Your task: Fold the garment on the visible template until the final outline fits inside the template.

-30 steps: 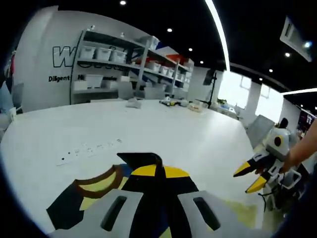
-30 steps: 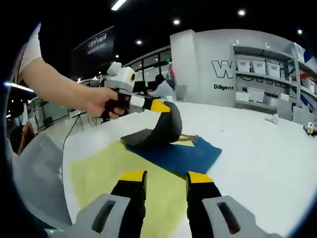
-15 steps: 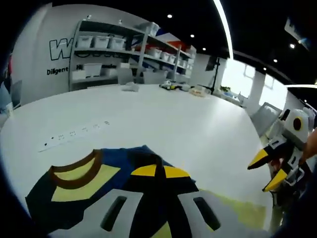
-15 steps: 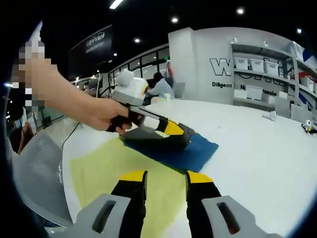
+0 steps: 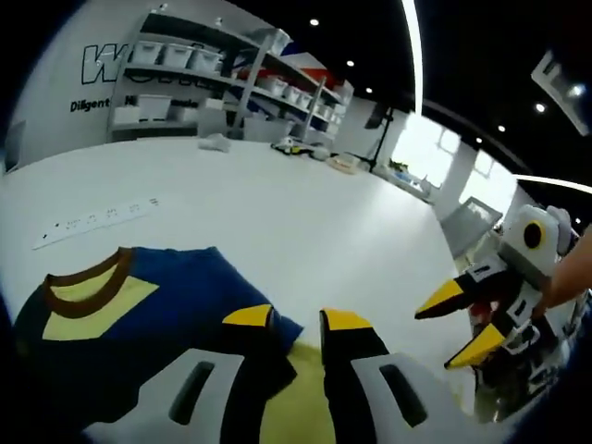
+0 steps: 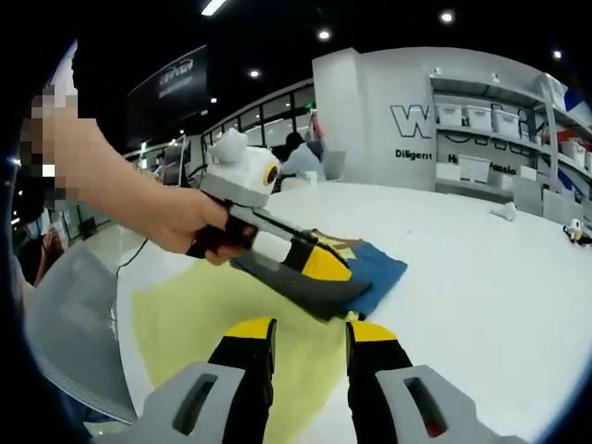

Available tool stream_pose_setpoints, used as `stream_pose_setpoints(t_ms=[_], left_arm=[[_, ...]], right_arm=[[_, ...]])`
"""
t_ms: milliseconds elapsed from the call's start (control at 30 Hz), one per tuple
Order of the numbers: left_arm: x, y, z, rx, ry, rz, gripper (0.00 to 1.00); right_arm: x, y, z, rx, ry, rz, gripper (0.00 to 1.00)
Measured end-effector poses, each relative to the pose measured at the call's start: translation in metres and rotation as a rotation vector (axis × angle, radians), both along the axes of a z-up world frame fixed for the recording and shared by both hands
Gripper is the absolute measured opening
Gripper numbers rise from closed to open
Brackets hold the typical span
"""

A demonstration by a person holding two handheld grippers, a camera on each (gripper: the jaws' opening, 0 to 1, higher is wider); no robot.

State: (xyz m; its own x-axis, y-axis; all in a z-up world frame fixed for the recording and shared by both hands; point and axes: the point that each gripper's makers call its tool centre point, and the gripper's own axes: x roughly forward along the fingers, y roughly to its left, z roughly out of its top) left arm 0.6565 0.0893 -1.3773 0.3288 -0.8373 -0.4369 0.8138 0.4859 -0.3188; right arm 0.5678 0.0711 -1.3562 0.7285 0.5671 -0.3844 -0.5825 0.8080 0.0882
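The right gripper point(image 6: 307, 335), with yellow-tipped black jaws standing apart and empty, hovers over a pale yellow rectangular template point(image 6: 208, 319) on a white table point(image 6: 481, 277). Just ahead, a person's hand point(image 6: 180, 227) holds the left gripper point(image 6: 324, 277) down on a folded blue garment point(image 6: 377, 266).

On the grey back wall point(image 6: 370, 120), large dark outlined letters begin "W" in both views, the rest cut off by the shelving rack point(image 6: 504, 139) standing in front of it. Beneath them runs a smaller dark line whose first word reads "Diligent" in both the left gripper view and the right gripper view; a second word follows behind the shelf uprights and cannot be made out. A dark hanging sign point(image 6: 176, 81) high in the right gripper view carries pale lettering, too small and blurred to read.
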Motion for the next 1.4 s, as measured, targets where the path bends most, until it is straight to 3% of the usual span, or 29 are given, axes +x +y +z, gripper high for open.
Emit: stream_pose_setpoints(t_ms=[200,433,633,667,767,833,933,1133,1400], left_arm=[[-0.019,0.045,0.001,0.027,-0.022,-0.005,0.16],[-0.046,0.128,0.000,0.079,-0.061,0.028,0.15],[-0.085,0.192,-0.005,0.139,-0.091,0.013,0.18],[-0.087,0.195,-0.006,0.146,-0.094,0.010,0.19],[-0.113,0.220,-0.014,0.219,-0.106,-0.054,0.22],[-0.130,0.233,-0.022,0.288,-0.115,-0.118,0.22],[-0.150,0.242,-0.027,0.296,-0.098,-0.141,0.23],[-0.179,0.265,-0.042,0.392,-0.100,-0.205,0.23],[-0.201,0.287,-0.055,0.485,-0.113,-0.270,0.26]], right_arm=[[0.001,0.007,0.000,-0.005,-0.001,0.022,0.24],[-0.002,0.017,-0.004,-0.012,0.003,0.064,0.24],[-0.008,0.025,-0.009,-0.024,0.013,0.117,0.24],[-0.010,0.027,-0.010,-0.029,0.013,0.131,0.24],[-0.022,0.033,-0.017,-0.059,0.027,0.203,0.25],[-0.031,0.037,-0.020,-0.081,0.029,0.255,0.25],[-0.046,0.041,-0.027,-0.117,0.039,0.319,0.25],[-0.078,0.042,-0.043,-0.183,0.074,0.422,0.24],[-0.117,0.036,-0.063,-0.263,0.110,0.527,0.26]])
